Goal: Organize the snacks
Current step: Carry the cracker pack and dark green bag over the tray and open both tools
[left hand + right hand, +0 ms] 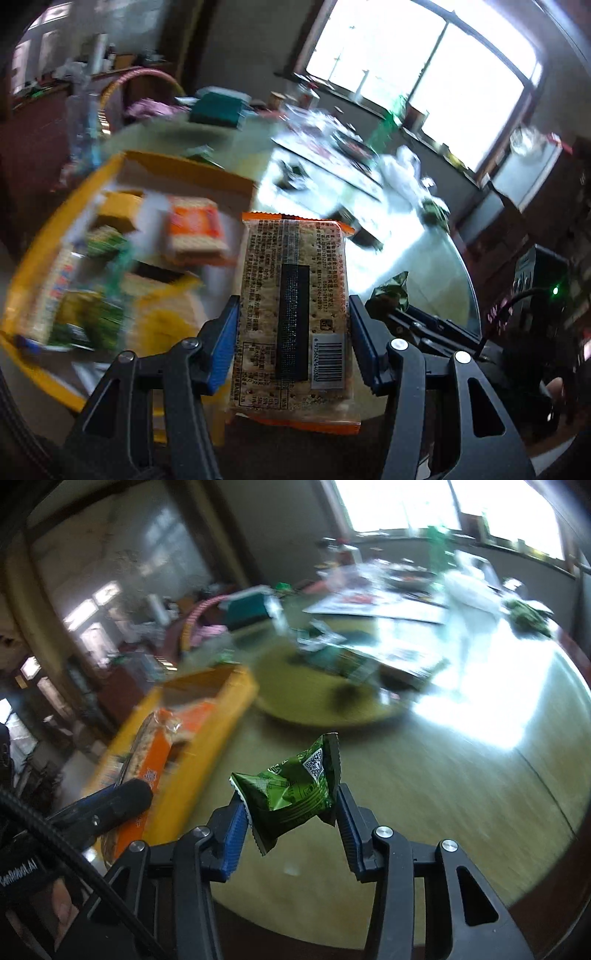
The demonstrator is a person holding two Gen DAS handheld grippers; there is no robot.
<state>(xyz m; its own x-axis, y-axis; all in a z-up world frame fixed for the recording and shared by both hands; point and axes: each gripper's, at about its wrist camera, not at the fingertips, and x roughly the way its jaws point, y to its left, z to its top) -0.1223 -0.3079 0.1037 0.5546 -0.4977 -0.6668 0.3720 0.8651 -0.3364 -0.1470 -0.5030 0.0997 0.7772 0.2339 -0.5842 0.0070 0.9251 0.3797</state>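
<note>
The left gripper (291,343) clamps a cracker packet (291,317), barcode up, beside the yellow box (55,229) of snacks. Only the right wrist view shows the right gripper (291,812) pinching a green snack packet (291,790) above the round table (424,775).

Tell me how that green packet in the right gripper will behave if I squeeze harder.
The green packet looks crinkled and puffy, so it will probably crumple. Its glossy foil may slip between the right gripper pads. Likely light: it sits held by its edges without sagging.

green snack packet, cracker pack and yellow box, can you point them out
green snack packet (291,797), right wrist view, middle of the crumpled wrapper
cracker pack (291,314), left wrist view, dark strip down its printed back
yellow box (192,173), left wrist view, far wall
</note>
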